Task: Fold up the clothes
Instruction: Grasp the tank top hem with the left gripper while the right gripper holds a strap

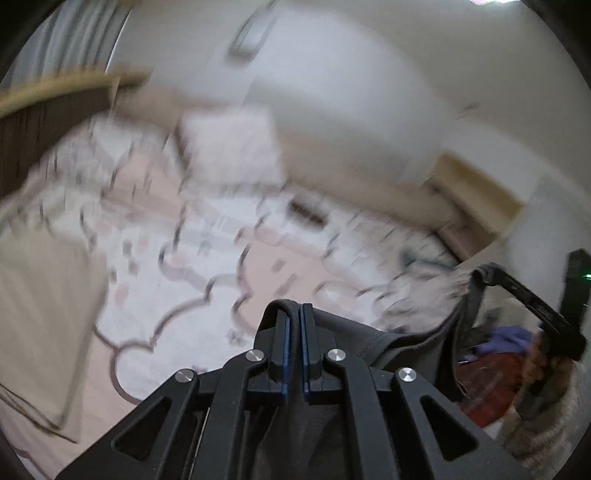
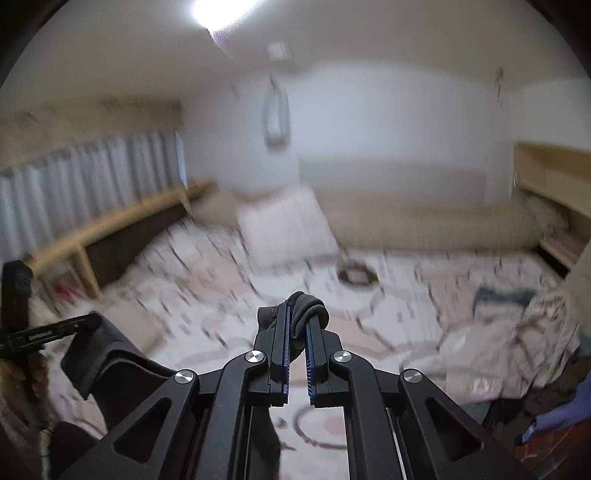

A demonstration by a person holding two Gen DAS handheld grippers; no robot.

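Both grippers clamp one dark grey garment [image 1: 399,343] held up above the patterned bed [image 1: 192,280]. The left gripper [image 1: 295,314] pinches a thin edge; the right gripper [image 2: 301,325] grips a bunched hem. Background blurred.

Soft, even indoor light fills both your views, with a ceiling lamp [image 2: 218,9] flaring white at the top of the right wrist view. Motion blur smears the patterned rug [image 1: 192,266] and walls, while each gripper stays sharp. Fisheye curvature bends the edges into black corners.
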